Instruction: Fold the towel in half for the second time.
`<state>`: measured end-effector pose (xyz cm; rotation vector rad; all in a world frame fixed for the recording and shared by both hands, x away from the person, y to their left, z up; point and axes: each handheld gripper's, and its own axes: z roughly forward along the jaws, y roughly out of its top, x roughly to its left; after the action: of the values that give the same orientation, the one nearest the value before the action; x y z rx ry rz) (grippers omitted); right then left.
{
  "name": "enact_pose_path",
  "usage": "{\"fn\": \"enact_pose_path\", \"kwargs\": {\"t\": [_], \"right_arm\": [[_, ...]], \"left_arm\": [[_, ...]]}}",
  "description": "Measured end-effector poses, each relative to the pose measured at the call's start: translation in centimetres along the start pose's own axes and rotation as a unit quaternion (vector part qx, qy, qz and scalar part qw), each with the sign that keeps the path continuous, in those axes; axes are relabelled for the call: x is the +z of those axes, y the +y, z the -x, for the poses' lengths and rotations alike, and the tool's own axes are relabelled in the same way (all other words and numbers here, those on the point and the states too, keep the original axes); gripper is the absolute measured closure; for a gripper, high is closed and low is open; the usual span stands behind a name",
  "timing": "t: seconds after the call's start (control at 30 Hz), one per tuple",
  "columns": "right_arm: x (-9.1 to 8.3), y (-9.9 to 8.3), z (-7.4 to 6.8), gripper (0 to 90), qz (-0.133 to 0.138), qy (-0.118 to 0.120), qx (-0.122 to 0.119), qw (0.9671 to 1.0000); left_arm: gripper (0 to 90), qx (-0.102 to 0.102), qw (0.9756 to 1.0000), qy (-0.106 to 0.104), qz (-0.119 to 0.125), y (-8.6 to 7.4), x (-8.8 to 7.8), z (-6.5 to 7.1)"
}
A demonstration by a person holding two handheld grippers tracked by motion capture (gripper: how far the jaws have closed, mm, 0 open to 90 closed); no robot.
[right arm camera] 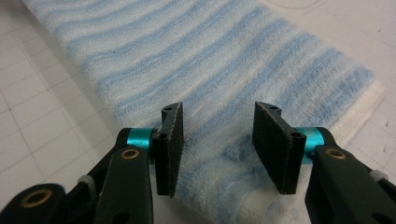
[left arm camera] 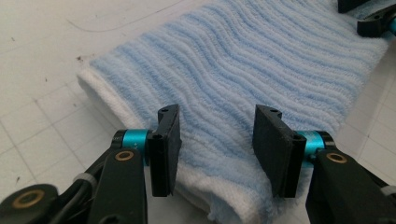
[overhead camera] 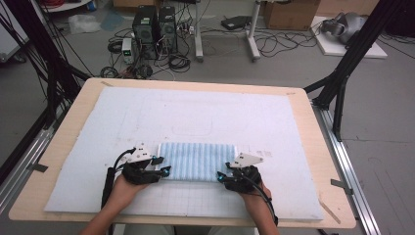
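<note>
A folded towel [overhead camera: 198, 160] with light blue and white stripes lies flat on the white mat, near the front. My left gripper [overhead camera: 161, 165] stands at the towel's near left corner, jaws apart. In the left gripper view the towel [left arm camera: 243, 60] runs away from my left gripper [left arm camera: 217, 135], whose pads straddle the near edge without pressing it. My right gripper [overhead camera: 222, 177] is at the near right corner. In the right gripper view, my right gripper [right arm camera: 217, 135] hovers with its jaws apart over the towel [right arm camera: 187, 56], pads clear of the cloth.
A white gridded mat [overhead camera: 195, 112] covers most of the wooden table [overhead camera: 63, 142]. Black frame posts [overhead camera: 342, 78] stand at the table's back corners. Computer towers [overhead camera: 154, 29] and cables sit on the floor beyond the far edge.
</note>
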<state>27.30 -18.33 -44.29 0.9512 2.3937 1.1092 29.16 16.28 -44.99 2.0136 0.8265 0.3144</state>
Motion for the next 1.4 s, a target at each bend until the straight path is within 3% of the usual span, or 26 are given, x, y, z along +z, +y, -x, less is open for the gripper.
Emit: {"fn": "enact_pose_path", "kwargs": {"t": [0.1, 0.17, 0.33, 0.43, 0.6, 0.7, 0.83, 0.9, 1.07, 1.17, 1.27, 1.4], "right_arm": [[-0.2, -0.1, 0.1, 51.8, -0.002, 0.003, 0.000, 1.0000], [-0.6, 0.0, 0.2, 50.8, 0.002, 0.009, 0.007, 0.9999], [-2.0, 1.0, 1.2, 51.6, 0.069, 0.004, 0.026, 0.9973], [-1.7, 1.7, 2.6, 55.2, 0.083, -0.007, 0.042, 0.9956], [0.6, 2.4, 4.3, 63.5, 0.045, -0.012, 0.046, 0.9979], [1.8, 2.0, 4.6, 65.1, 0.004, -0.011, 0.049, 0.9987], [1.6, 1.5, 5.1, 64.5, -0.007, -0.015, 0.029, 0.9994], [1.2, 1.3, 5.4, 62.0, -0.007, -0.013, 0.039, 0.9991], [-1.1, 0.5, 4.9, 56.8, 0.026, 0.020, 0.012, 0.9994], [-1.8, -0.7, 4.7, 52.5, 0.016, 0.032, -0.020, 0.9991], [-2.1, -1.7, 4.6, 51.5, -0.002, 0.027, -0.027, 0.9993], [-3.1, -1.4, 4.8, 43.6, 0.027, 0.021, -0.005, 0.9994]], "left_arm": [[51.9, -0.001, 1.0000, 0.002, -0.002, 0.0, -0.1, 0.1], [51.9, -0.013, 0.9999, -0.002, 0.002, 0.1, -0.3, -0.1], [50.8, -0.047, 0.9980, -0.003, 0.043, 1.2, -0.9, -1.8], [51.9, -0.064, 0.9966, -0.007, 0.051, 2.0, -0.3, -3.1], [60.4, -0.052, 0.9984, 0.010, 0.021, 2.6, 1.4, -4.2], [62.9, -0.048, 0.9987, 0.015, 0.003, 2.3, 1.8, -4.5], [61.4, -0.057, 0.9982, 0.018, -0.008, 1.9, 2.1, -4.9], [60.4, -0.051, 0.9985, 0.018, -0.009, 1.9, 2.0, -4.8], [57.8, -0.053, 0.9980, 0.029, 0.016, 2.0, 0.8, -5.2], [58.2, -0.060, 0.9972, 0.037, 0.027, 1.8, 0.2, -5.6], [58.2, -0.066, 0.9961, 0.043, 0.040, 1.4, -0.5, -6.0], [56.9, -0.069, 0.9946, 0.040, 0.067, 1.2, -1.6, -6.3]]}}
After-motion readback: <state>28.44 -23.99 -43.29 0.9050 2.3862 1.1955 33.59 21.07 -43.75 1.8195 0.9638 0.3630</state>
